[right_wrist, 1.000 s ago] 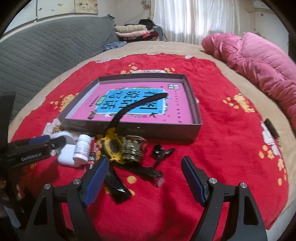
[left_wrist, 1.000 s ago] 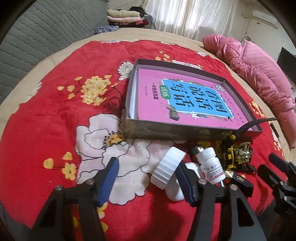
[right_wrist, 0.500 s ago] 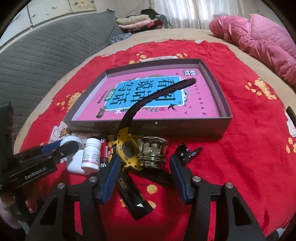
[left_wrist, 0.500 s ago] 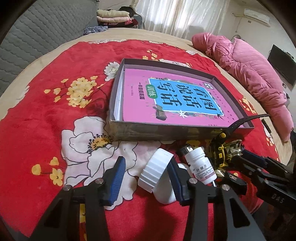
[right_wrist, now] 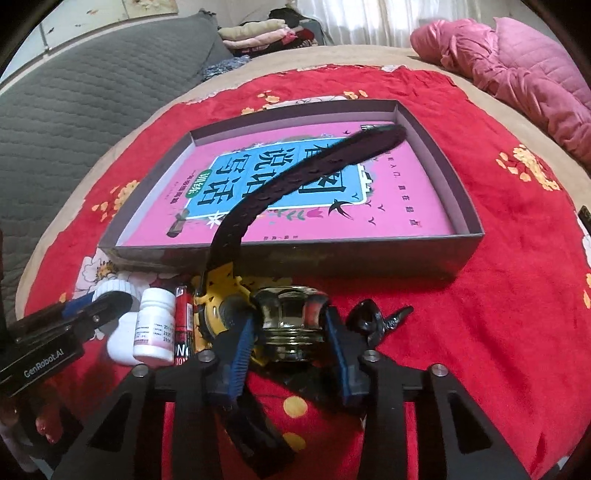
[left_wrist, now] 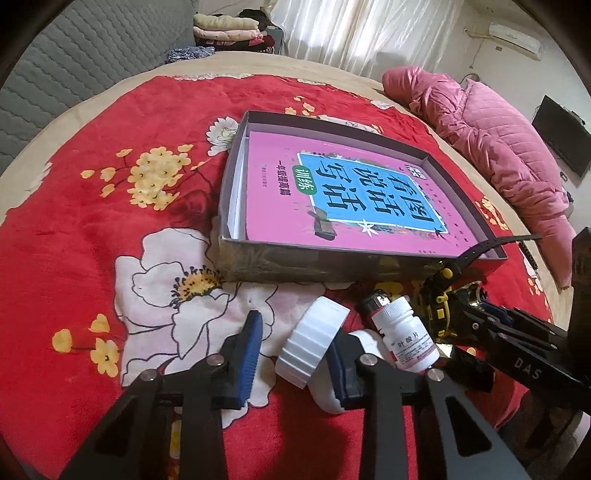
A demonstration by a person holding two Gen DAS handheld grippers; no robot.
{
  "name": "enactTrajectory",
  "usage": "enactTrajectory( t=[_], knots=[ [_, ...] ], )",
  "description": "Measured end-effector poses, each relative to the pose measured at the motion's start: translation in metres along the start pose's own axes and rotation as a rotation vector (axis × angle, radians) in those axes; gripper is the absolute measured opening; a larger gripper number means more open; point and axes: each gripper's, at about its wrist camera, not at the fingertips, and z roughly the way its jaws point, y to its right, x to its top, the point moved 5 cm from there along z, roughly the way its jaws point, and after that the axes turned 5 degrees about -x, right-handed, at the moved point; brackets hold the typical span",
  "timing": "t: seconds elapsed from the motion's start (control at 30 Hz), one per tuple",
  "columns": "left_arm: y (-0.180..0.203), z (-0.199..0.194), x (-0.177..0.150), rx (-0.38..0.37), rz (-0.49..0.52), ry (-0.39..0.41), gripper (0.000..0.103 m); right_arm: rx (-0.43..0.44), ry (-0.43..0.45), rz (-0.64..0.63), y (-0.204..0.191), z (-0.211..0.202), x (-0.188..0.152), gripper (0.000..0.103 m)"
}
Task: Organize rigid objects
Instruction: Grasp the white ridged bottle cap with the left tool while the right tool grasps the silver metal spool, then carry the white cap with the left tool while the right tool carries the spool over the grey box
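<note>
A shallow grey box (left_wrist: 332, 264) holding a pink book (left_wrist: 343, 195) lies on the red blanket. In front of it lie a white ribbed-cap jar (left_wrist: 314, 347), a small white pill bottle (left_wrist: 404, 339), a yellow watch (right_wrist: 221, 310) with a black strap (right_wrist: 306, 177) and a brass knob (right_wrist: 291, 325). My left gripper (left_wrist: 293, 350) is open around the jar's cap; its right pad seems to touch it. My right gripper (right_wrist: 290, 336) has closed in on the brass knob, pads at its sides. A black clip (right_wrist: 373, 321) lies right of the knob.
A red battery (right_wrist: 181, 317) lies between pill bottle and watch. A flat black piece lies under the right gripper. A pink quilted jacket (left_wrist: 491, 140) lies at the far right. A grey padded headboard (right_wrist: 74, 103) rises on the left, folded clothes (left_wrist: 229, 31) behind.
Both grippers have moved forward and narrowed. The left one now straddles the white jar's cap; the right one has closed from wide open onto the brass knob.
</note>
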Motion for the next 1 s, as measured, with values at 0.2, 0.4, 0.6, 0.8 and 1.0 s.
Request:
enactTrajectory(
  t=[0.2, 0.4, 0.6, 0.8, 1.0],
  knots=[
    [0.004, 0.001, 0.000, -0.003, 0.025, 0.019, 0.021, 0.010, 0.017, -0.015, 0.000, -0.002, 0.000, 0.038],
    [-0.006, -0.006, 0.004, 0.003, -0.020, 0.053, 0.016, 0.020, 0.046, -0.034, -0.003, -0.010, -0.001, 0.038],
    [-0.009, -0.013, 0.009, -0.003, -0.029, 0.088, 0.016, 0.017, 0.069, -0.049, -0.003, -0.018, -0.002, 0.038],
    [-0.005, -0.016, 0.010, 0.006, -0.003, 0.106, 0.016, 0.009, 0.087, -0.057, -0.003, -0.025, -0.002, 0.038],
    [-0.007, -0.021, 0.010, 0.011, -0.015, 0.122, 0.016, 0.006, 0.103, -0.079, -0.004, -0.031, -0.001, 0.038]
  ],
)
